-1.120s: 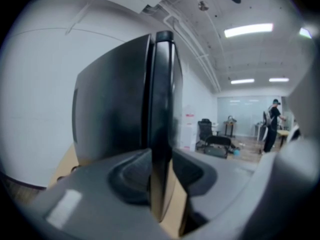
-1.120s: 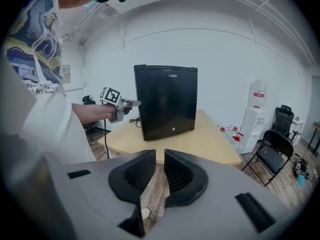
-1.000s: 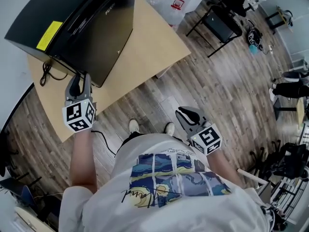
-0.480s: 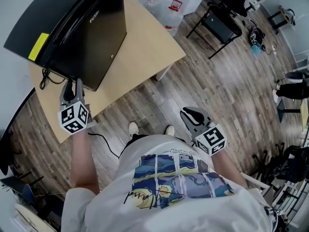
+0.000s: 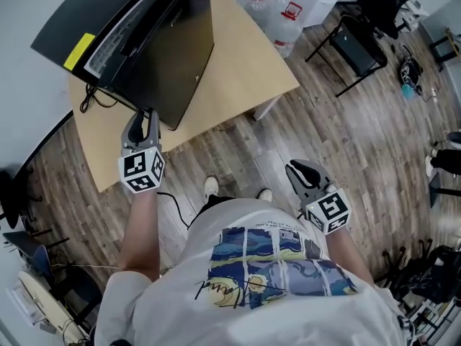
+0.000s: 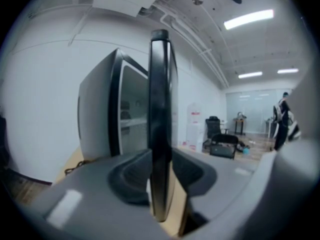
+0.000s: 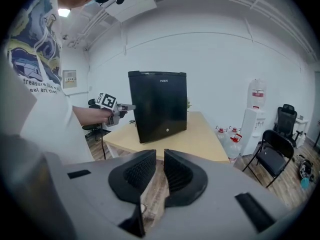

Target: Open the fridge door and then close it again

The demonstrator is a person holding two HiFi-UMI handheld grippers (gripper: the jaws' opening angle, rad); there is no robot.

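Head view: black fridge (image 5: 86, 16) is seen on a wooden table (image 5: 245, 63), with its door (image 5: 187, 56) swung partly open. The left gripper (image 5: 146, 117) is placed at the door's free lower corner. The right gripper (image 5: 301, 171) is held off over the wood floor (image 5: 338, 128), well apart from the table.

Only in the left gripper view is the door seen edge-on, standing upright between the spread jaws, which are closing on it. Pad contact cannot be confirmed: the left pad looks against the edge, and a thin tan strip shows on the right side. Interior shelves (image 6: 134, 119) are seen only here, through the gap.

Only in the right gripper view is the door face seen front-on. That gripper's jaws are nearly together with a narrow gap, and nothing is held in it. A white water dispenser (image 7: 254, 109) and a black chair (image 7: 272, 149) are shown at the right.

Hidden or cut off: the fridge's far side is cropped by the head view's edge. The hinge is not made out. A black cable (image 5: 97, 96) is partly covered by the fridge.

Room: bare tabletop is left in front of the door. Water bottles (image 5: 281, 9) are set just beyond the table's far corner.
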